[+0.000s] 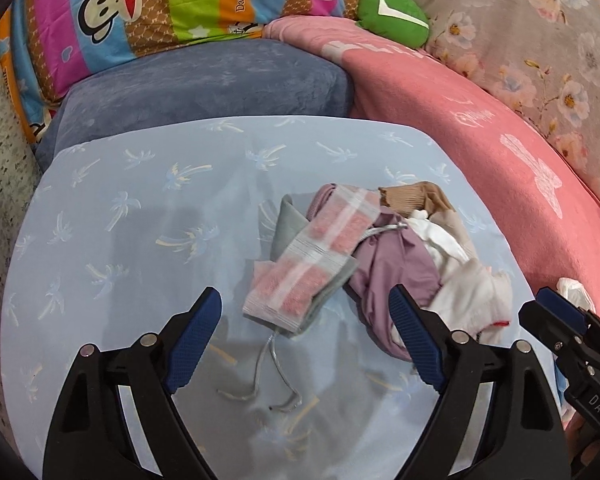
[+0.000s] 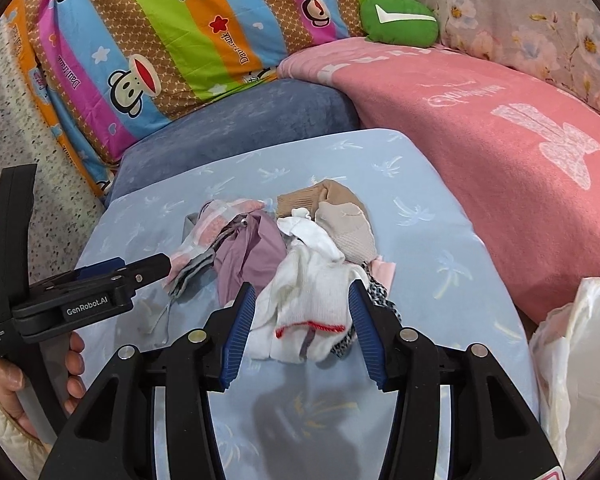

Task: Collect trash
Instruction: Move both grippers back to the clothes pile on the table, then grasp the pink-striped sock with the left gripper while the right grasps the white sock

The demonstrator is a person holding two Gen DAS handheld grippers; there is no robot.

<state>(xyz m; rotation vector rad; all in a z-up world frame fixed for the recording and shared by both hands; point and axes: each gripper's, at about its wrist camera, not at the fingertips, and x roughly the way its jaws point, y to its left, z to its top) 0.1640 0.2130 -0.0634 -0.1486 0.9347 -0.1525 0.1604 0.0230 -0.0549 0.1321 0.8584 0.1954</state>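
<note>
A light blue pillow (image 2: 440, 240) with little palm trees lies in front. Behind it sits a dark blue cushion (image 2: 240, 120). A pink blanket (image 2: 500, 160) lies to the right. A stripy monkey quilt (image 2: 160, 40) is at the back, beside a green plush toy (image 2: 396, 20) and a flowery sheet (image 2: 540, 20).

This is a bedroom at home. A monkey quilt (image 1: 148, 8) lies at 11 o'clock. A pink blanket (image 1: 480, 128) lies at 2 o'clock.

We look down close from both wrists, facing the pillows beyond the clothes pile (image 1: 384, 256) (image 2: 300, 268); our left view sits left of it, our right nearer.
</note>
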